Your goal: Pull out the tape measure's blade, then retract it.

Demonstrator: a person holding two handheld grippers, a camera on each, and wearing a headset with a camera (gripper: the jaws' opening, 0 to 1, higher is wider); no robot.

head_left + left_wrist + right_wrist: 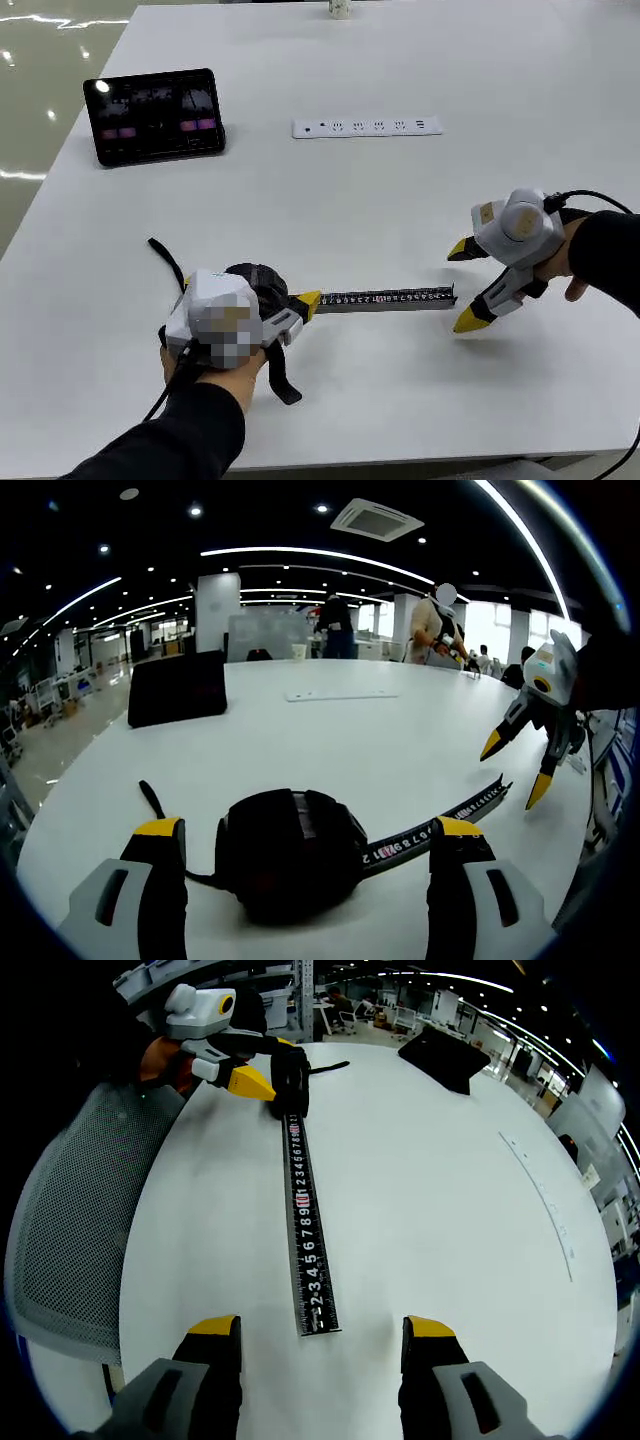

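A black tape measure lies on the white table, its blade pulled out flat to the right. My left gripper stands open with the case between its yellow-tipped jaws, a gap showing on each side. The blade runs past the right jaw. My right gripper is open at the blade's free end. In the right gripper view the blade ends just ahead of the gripper, untouched. A black strap trails from the case.
A dark tablet stands at the back left and a white power strip lies at the back middle. A small cup sits at the far edge. A grey mesh chair is beside the table's near edge.
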